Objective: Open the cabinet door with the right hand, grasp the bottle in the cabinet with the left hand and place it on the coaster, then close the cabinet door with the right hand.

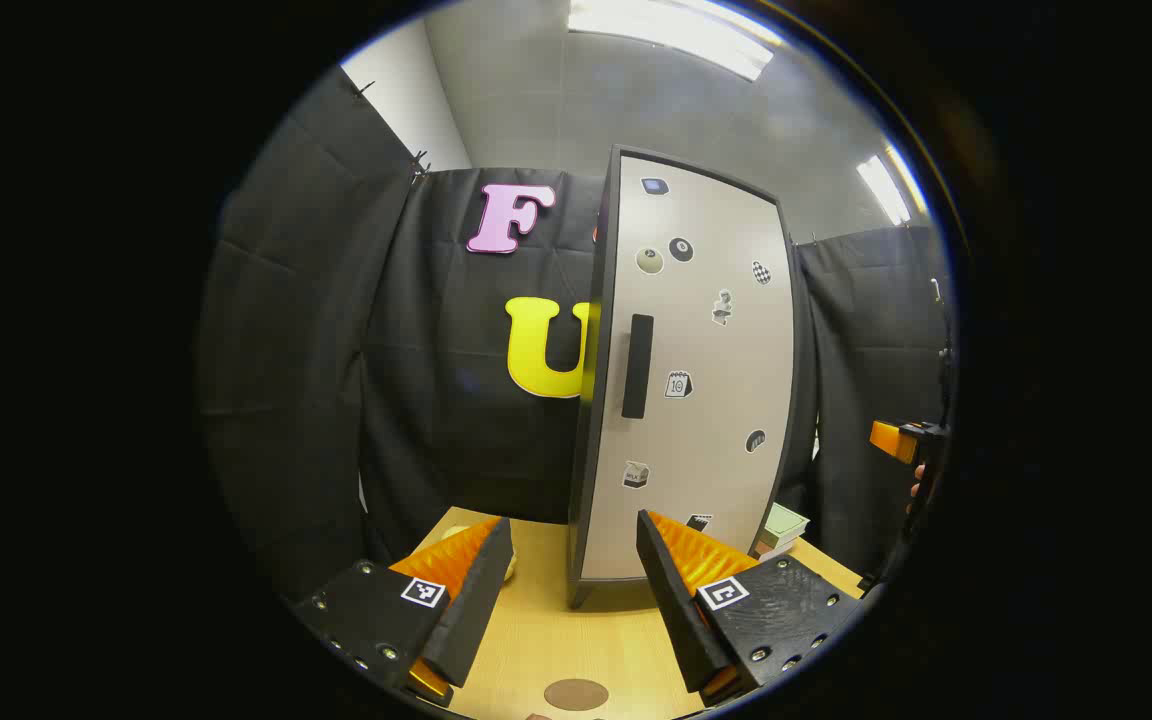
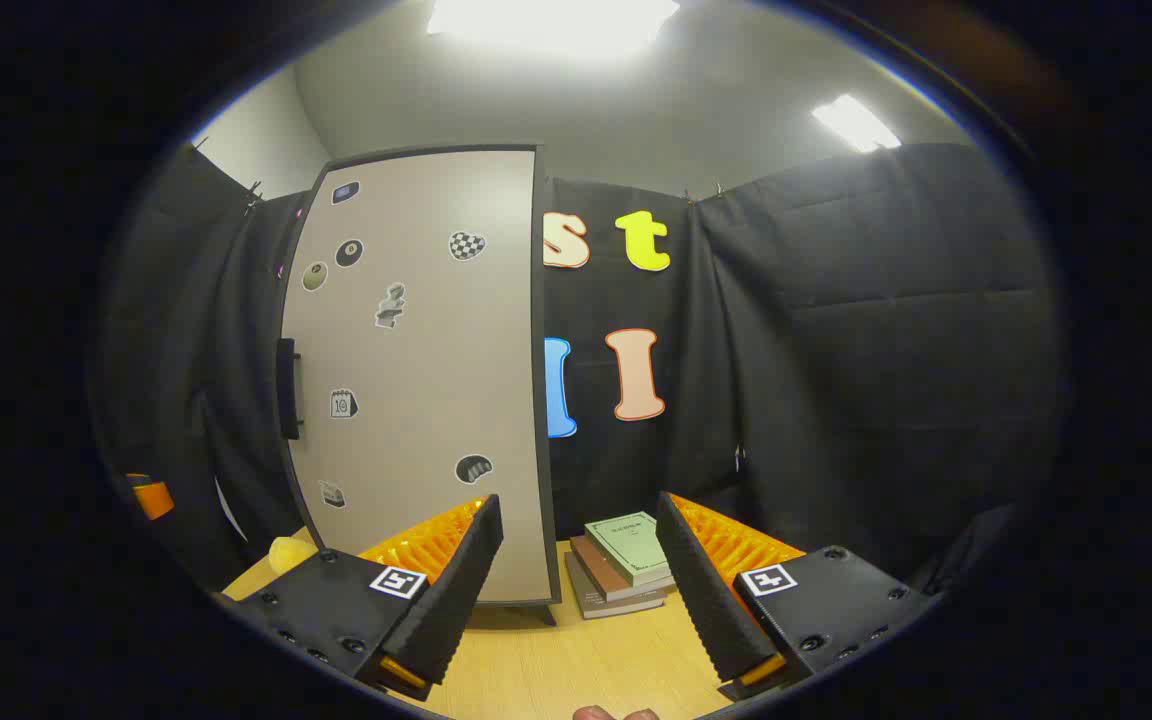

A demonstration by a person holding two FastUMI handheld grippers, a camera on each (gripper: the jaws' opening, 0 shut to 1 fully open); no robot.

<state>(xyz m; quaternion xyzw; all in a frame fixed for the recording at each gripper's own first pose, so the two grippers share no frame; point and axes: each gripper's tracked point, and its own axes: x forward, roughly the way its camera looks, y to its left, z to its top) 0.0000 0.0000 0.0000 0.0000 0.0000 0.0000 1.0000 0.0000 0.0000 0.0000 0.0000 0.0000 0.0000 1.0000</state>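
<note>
A tall cabinet stands on the wooden table with its pale door (image 1: 696, 380) shut; the door carries small stickers and a dark vertical handle (image 1: 637, 365) near its left edge. In the right gripper view the same door (image 2: 416, 370) and handle (image 2: 287, 388) sit left of centre. My left gripper (image 1: 574, 570) hangs open a short way in front of the door, nothing between its fingers. A round brown coaster (image 1: 576, 694) lies on the table just below it. My right gripper (image 2: 579, 555) is open too, pointing past the cabinet's right edge. The bottle is hidden.
A stack of books (image 2: 621, 565) lies on the table right of the cabinet, also seen as books (image 1: 781, 528) in the left gripper view. A yellowish object (image 2: 291, 552) rests on the table to the cabinet's left. Black cloth walls close in on all sides.
</note>
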